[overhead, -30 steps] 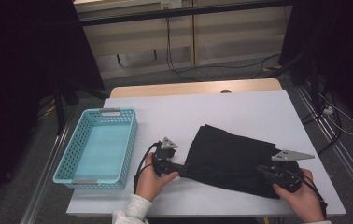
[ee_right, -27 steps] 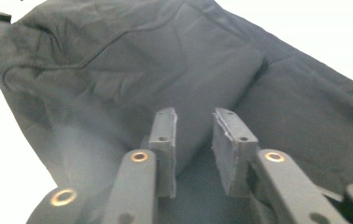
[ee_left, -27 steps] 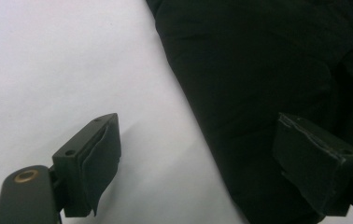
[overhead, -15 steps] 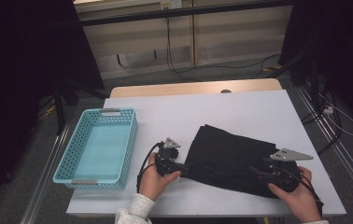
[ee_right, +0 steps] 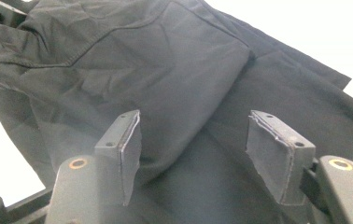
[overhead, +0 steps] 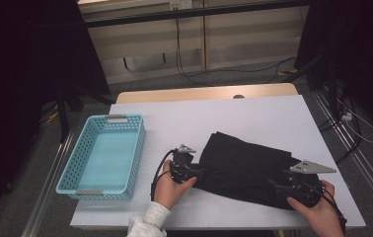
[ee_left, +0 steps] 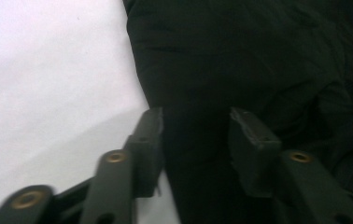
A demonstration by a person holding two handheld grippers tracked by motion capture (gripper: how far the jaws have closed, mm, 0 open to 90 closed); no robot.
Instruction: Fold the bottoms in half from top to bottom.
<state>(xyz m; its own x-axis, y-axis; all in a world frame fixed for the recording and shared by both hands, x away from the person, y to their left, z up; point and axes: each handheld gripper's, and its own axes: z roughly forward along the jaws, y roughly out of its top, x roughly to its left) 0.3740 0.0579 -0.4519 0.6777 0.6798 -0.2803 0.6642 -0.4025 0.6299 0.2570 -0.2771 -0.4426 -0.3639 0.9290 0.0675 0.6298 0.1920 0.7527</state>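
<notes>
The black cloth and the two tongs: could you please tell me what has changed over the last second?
The right tongs have slid left along the near edge, onto the black cloth, jaws open over it. The left tongs have stayed at the cloth's left edge, jaws apart astride it. The cloth, the blue basket and the table have kept their places.

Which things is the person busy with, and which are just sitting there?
Busy with:
- black cloth, lying on the table
- left gripper, jaws open at the cloth's left edge
- right gripper, jaws open over the cloth's right end

Just sitting there:
- blue basket, nothing visible in it, left of the cloth
- cables on the floor
</notes>
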